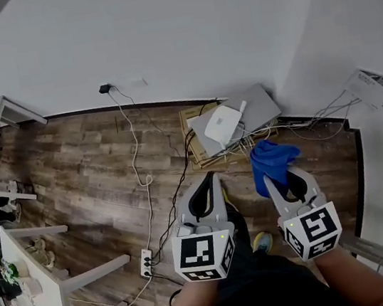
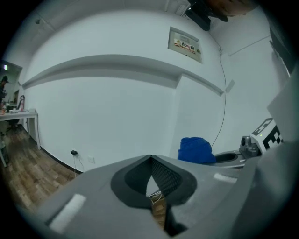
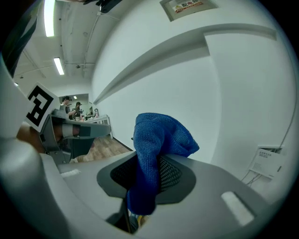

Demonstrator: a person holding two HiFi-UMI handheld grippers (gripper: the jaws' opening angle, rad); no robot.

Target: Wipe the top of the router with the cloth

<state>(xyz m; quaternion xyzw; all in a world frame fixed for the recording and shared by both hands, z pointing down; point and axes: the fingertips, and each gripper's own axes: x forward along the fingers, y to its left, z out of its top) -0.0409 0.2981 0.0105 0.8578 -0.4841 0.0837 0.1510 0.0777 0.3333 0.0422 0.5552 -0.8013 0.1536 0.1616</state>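
A white router [image 1: 222, 123] lies on a grey flat box [image 1: 266, 106] on the floor against the wall. My right gripper [image 1: 278, 173] is shut on a blue cloth [image 1: 270, 160], held in the air short of the router; in the right gripper view the blue cloth [image 3: 154, 158] hangs out between the jaws. My left gripper [image 1: 212, 180] is shut with nothing in it, left of the cloth. In the left gripper view its jaws [image 2: 150, 161] meet at the tip, and the blue cloth [image 2: 196, 150] shows to the right.
Cardboard [image 1: 196, 135] lies under the grey box, with a tangle of cables [image 1: 302, 124] around it. A white cable [image 1: 133, 150] runs from a wall plug [image 1: 105, 89] to a power strip [image 1: 146, 262]. A white table [image 1: 47, 287] stands at lower left. A paper [image 1: 367, 88] hangs on the right wall.
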